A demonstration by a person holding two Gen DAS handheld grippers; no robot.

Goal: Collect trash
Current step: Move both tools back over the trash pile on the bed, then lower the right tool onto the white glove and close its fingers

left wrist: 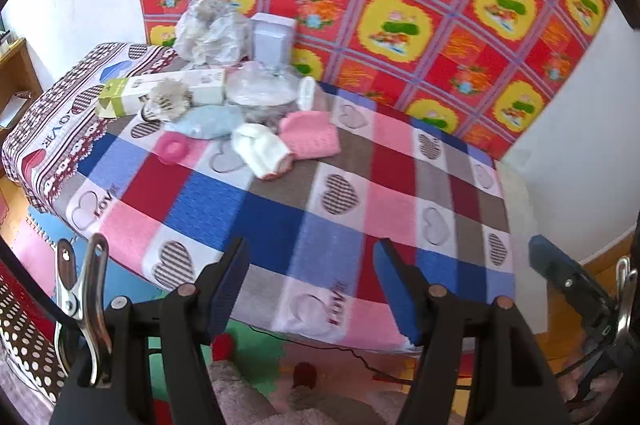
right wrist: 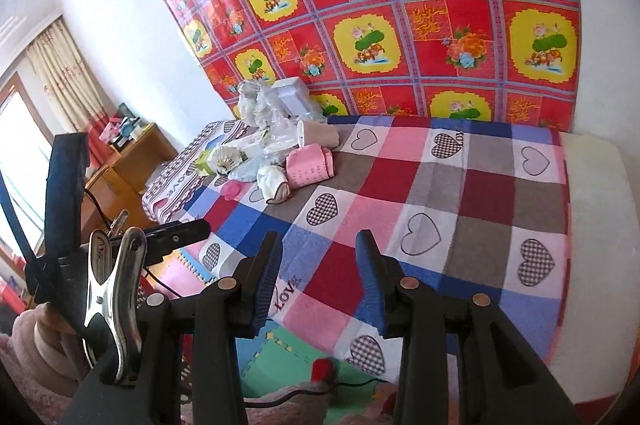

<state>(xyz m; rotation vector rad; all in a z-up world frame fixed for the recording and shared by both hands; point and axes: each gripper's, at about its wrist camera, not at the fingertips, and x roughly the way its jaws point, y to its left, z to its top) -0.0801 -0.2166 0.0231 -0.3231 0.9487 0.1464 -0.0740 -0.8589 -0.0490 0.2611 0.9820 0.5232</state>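
Near the far left corner of the checked bed cover (left wrist: 304, 217) lies the trash pile (left wrist: 224, 93); left gripper (left wrist: 312, 281) and right gripper (right wrist: 318, 277) hover over the near edge, jaws apart, empty.

Bright daylight, slight blur, fisheye-warped edges

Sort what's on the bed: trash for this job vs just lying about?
Trash, likely:
crumpled plastic
long carton
paper wad
clear wrap

Lying about:
pink cloth
white socks
blue cloth
white box
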